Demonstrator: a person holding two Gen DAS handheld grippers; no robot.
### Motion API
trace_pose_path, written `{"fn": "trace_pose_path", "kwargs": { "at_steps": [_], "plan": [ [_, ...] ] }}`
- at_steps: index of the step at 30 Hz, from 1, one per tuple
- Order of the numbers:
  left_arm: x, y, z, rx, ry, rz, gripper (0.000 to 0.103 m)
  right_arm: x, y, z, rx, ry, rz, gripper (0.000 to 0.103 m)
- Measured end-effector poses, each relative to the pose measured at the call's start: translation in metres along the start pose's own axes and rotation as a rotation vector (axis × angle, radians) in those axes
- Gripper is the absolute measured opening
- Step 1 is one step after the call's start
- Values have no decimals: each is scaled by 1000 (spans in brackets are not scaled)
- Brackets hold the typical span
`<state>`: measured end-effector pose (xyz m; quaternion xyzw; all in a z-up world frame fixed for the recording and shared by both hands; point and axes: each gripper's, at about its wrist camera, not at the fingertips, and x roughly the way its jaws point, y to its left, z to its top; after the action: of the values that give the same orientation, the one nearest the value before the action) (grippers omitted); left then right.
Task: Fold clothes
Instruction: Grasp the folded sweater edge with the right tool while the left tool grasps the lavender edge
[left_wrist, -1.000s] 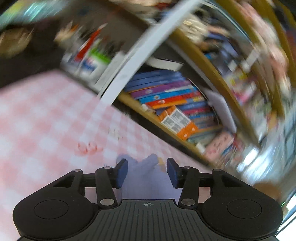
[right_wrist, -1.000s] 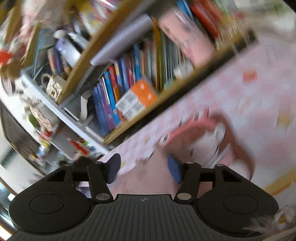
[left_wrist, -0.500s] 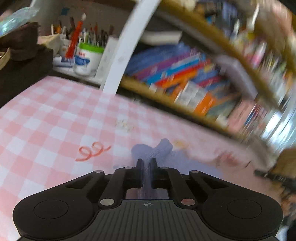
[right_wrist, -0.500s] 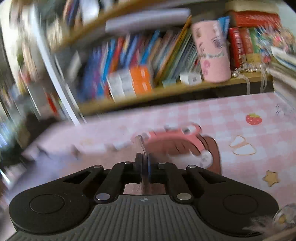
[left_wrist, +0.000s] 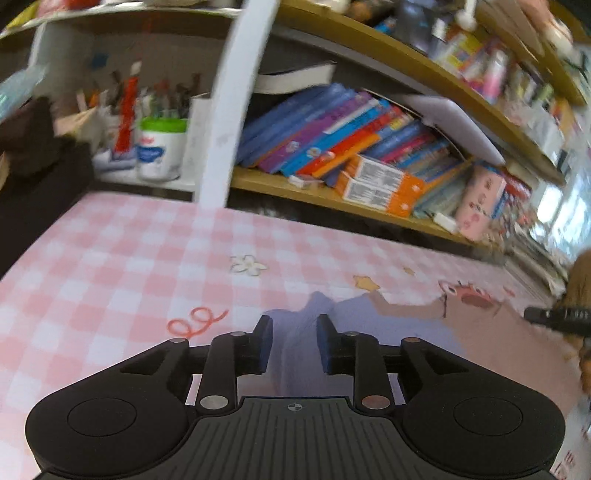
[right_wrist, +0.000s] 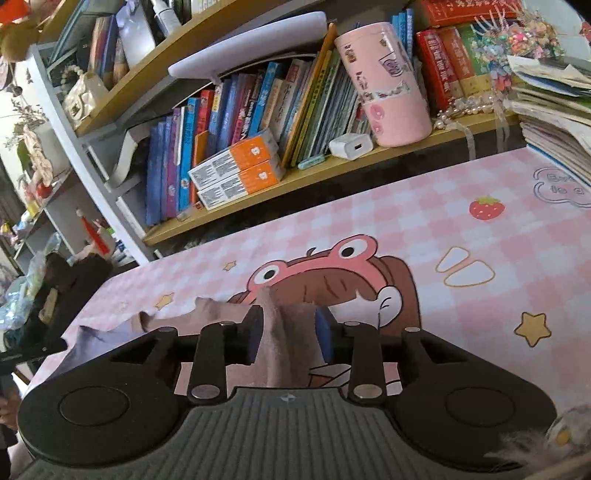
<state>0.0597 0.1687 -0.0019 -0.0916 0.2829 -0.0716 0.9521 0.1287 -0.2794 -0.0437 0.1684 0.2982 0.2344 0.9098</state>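
Note:
A small garment, lilac on its left part (left_wrist: 295, 332) and dusty pink on its right part (left_wrist: 495, 332), lies on the pink checked table mat (left_wrist: 129, 266). My left gripper (left_wrist: 293, 343) is open, its jaws either side of a raised lilac fold. In the right wrist view the pink cloth (right_wrist: 284, 332) stands up in a peak between the jaws of my right gripper (right_wrist: 288, 332), which is open. The lilac part (right_wrist: 96, 343) lies at the left. The right gripper's edge shows in the left wrist view (left_wrist: 557, 317).
A low wooden shelf (right_wrist: 332, 170) of books runs along the table's far edge, with orange boxes (right_wrist: 236, 177), a pink tube (right_wrist: 388, 81) and a white charger (right_wrist: 351, 146). A stack of papers (right_wrist: 554, 122) sits at the right. A pen pot (left_wrist: 159, 147) stands far left.
Both grippers were shut on the garment half a second ago and have opened, leaving the cloth peaked between their jaws. One second ago both were open over it.

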Motion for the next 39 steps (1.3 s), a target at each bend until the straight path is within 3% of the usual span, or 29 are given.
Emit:
{"fn": "trace_pose_path", "kwargs": {
  "at_steps": [4,5,7,10,11,17,19,21,22,24,25,30,34,39],
  "plan": [
    [17,-10,3,76,61,28,25,9,10,-5,-49,41,-12,6],
    [20,-10,2,81,71,30,22,11,11,-7,-57,46,-15,6],
    [14,-9,2,54,33,18,4,6,11,-6,-49,17,5,5],
    [-10,-2,4,-29,-86,-32,4,-6,7,-2,-7,-51,71,5],
    [-12,2,4,-56,-97,-44,4,-4,7,-1,-14,-50,57,5],
    [12,17,-9,-118,1,-32,5,16,6,-7,-45,31,-12,6],
    [12,21,-11,-142,4,-25,12,14,3,-7,-25,29,-10,9],
    [6,24,-12,-161,-12,-29,15,12,-2,-8,0,28,-17,25],
    [3,26,-14,-174,-21,-35,23,10,-4,-8,12,32,-20,30],
    [-2,31,-17,-214,-35,-54,36,5,-8,-10,42,36,1,31],
    [-3,32,-18,-230,-34,-65,37,3,-11,-11,56,38,11,32],
    [2,33,-21,-262,-3,-106,35,3,-13,-15,92,67,37,33],
    [9,34,-24,-276,27,-122,23,5,-10,-18,99,81,48,25],
    [8,48,-20,-288,36,-115,20,5,-1,-22,133,91,83,19]
  ]
}}
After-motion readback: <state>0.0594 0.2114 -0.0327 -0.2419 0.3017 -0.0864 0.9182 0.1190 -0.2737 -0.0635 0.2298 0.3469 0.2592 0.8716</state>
